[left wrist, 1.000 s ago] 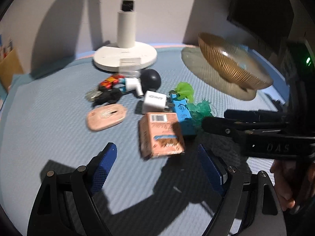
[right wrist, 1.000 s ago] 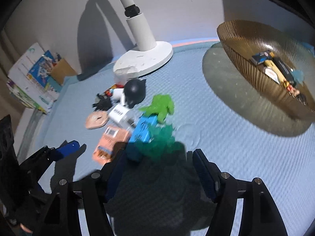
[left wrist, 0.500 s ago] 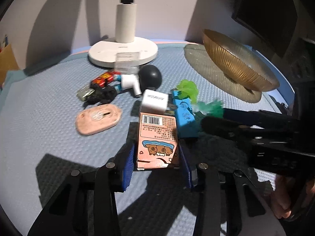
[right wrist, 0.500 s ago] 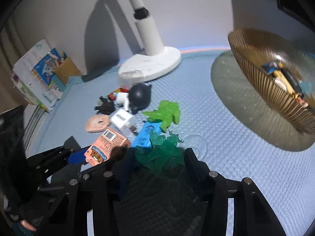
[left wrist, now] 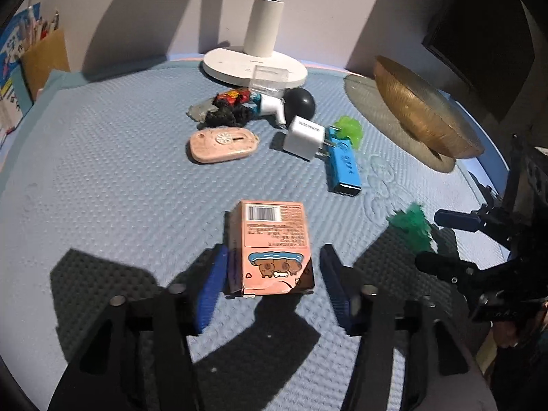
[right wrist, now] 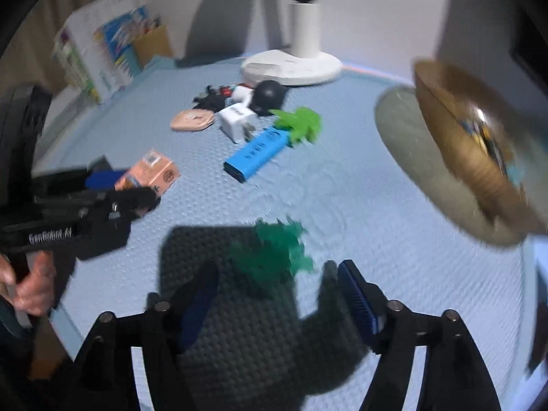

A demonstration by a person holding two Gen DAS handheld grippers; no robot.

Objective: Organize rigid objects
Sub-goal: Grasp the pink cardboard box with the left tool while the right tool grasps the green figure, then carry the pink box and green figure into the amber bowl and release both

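My left gripper [left wrist: 272,277] holds a pink box [left wrist: 272,245] between its blue pads, close to the camera and pulled away from the pile; it shows in the right wrist view too [right wrist: 150,171]. My right gripper [right wrist: 277,294] has a dark green plastic toy [right wrist: 270,253] between its wide-set jaws; the frame is blurred and contact is unclear. The toy also shows in the left wrist view [left wrist: 411,229]. A gold bowl [left wrist: 421,116] with several items stands at the right.
On the blue mat [left wrist: 102,178] lie a blue stick [left wrist: 344,164], a white charger [left wrist: 304,137], a light green toy [left wrist: 349,130], a pink oval case [left wrist: 222,144], a black ball [left wrist: 299,102] and small dark items. A white lamp base [left wrist: 253,65] stands behind.
My left gripper closed on the pink box and drew it back from the pile. My right gripper took the dark green toy away from the pile, toward the right.
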